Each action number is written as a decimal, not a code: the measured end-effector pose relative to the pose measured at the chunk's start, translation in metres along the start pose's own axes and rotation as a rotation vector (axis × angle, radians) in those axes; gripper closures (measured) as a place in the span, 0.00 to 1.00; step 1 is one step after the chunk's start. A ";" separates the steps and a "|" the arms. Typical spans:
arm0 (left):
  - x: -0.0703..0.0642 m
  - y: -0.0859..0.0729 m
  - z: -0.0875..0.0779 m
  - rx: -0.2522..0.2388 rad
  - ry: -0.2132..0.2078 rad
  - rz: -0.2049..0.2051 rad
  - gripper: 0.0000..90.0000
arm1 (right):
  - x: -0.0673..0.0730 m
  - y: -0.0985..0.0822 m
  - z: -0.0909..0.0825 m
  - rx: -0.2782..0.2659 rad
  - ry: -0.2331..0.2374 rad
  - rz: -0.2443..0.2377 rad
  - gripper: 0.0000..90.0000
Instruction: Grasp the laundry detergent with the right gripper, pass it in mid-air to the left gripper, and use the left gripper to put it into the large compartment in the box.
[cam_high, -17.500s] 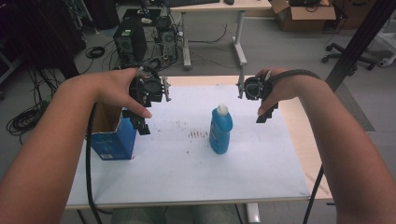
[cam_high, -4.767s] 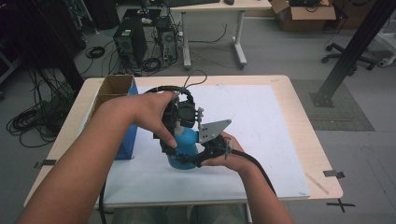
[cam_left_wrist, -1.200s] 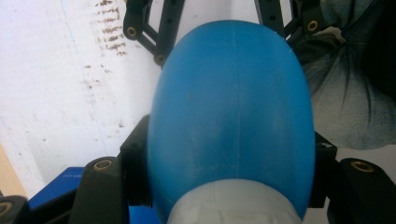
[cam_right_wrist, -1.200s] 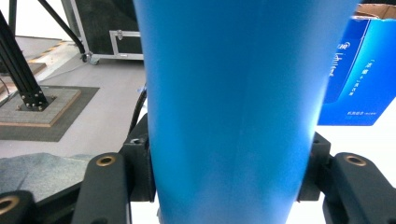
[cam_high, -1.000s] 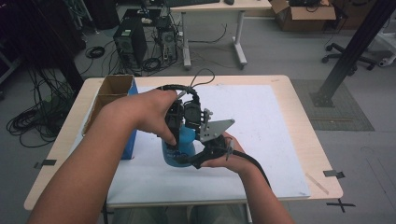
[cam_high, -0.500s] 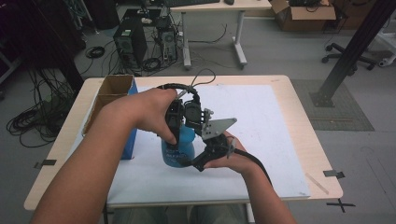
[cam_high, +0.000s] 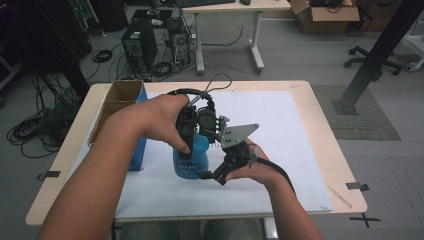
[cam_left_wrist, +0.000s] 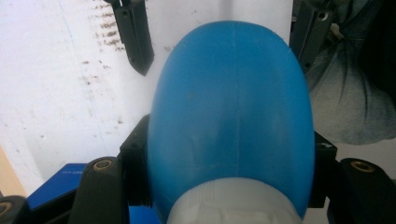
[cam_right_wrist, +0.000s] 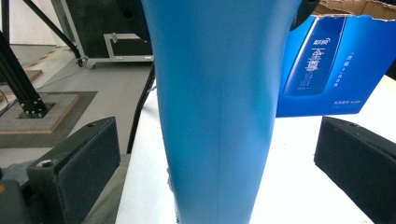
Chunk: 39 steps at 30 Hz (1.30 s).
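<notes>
Blue bottle (cam_high: 192, 155): upright on the white sheet of the table (cam_high: 320, 125), beside the blue carton (cam_right_wrist: 327, 65).
Left claw (cam_left_wrist: 229, 154): pinching the bottle's shoulder from above.
Right claw (cam_right_wrist: 219, 163): jaws just opened, spread clear of the bottle's body.
Handling: smooth rigid plastic, likely slippery; the narrow shoulder suits gripping.

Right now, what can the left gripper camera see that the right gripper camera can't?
Left gripper view alone: the bottle's white cap and rounded shoulder, with the left tool shut on the blue bottle, and the smudged white sheet.
Right gripper view alone: the printed blue box, the floor beyond, and the right tool, its jaws just opened, standing clear of the bottle's sides.
Both: the blue bottle.
</notes>
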<state>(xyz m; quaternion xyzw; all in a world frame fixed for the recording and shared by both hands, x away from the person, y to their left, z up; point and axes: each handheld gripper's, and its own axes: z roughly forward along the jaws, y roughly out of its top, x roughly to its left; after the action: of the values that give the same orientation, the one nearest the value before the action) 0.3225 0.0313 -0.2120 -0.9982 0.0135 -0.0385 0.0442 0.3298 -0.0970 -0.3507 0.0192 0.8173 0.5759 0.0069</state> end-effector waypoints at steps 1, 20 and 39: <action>0.000 0.000 0.000 -0.002 0.002 0.004 0.42 | 0.000 0.000 -0.002 0.004 -0.003 0.000 0.00; 0.001 -0.005 -0.004 -0.011 -0.018 -0.115 0.42 | -0.007 0.008 -0.044 0.114 -0.064 -0.012 0.00; 0.012 -0.005 -0.017 -0.032 0.013 -0.448 0.42 | -0.017 0.018 -0.082 0.249 -0.110 -0.016 0.01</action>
<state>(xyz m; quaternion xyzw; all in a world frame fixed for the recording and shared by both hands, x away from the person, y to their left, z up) 0.3332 0.0348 -0.1936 -0.9766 -0.2075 -0.0535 0.0185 0.3442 -0.1688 -0.3065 0.0448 0.8809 0.4682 0.0538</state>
